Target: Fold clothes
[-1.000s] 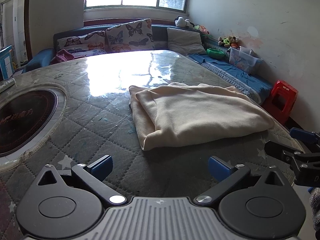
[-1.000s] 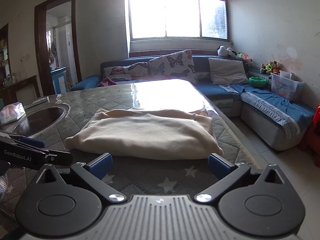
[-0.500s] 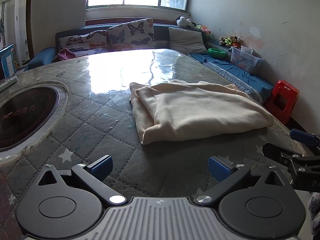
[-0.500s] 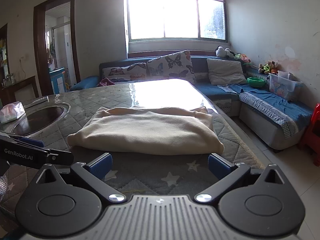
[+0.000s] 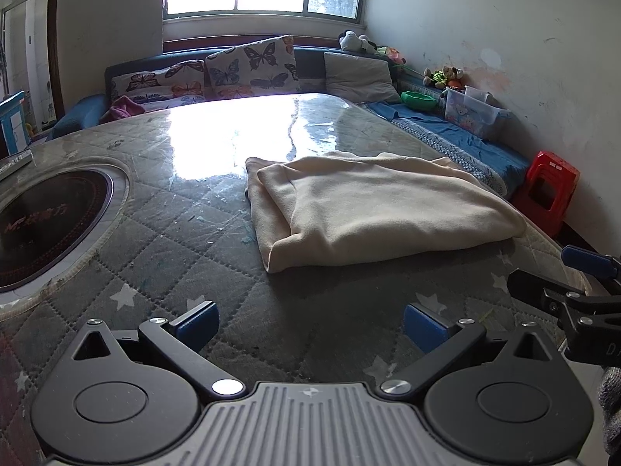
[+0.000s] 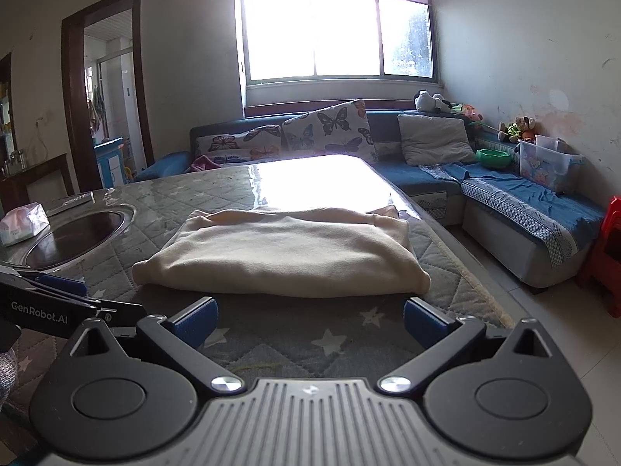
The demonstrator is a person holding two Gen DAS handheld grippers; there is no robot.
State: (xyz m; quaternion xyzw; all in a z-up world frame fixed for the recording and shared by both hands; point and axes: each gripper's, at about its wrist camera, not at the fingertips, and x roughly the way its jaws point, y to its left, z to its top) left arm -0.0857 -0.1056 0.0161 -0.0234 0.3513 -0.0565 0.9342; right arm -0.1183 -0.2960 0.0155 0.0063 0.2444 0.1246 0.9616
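Both grippers, left [image 5: 308, 324] and right [image 6: 308, 320], are gaping wide, holding nothing, hovering short of the cloth [image 5: 372, 206] lying folded on the table [image 5: 163, 256]. It is looking soft, light, floppy; pinching its near corners seems best.

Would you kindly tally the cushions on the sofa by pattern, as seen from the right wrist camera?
Butterfly-print cushions: 2, one upright and one lower beside it.
Plain grey cushions: 1.
Total: 3 cushions on the sofa.
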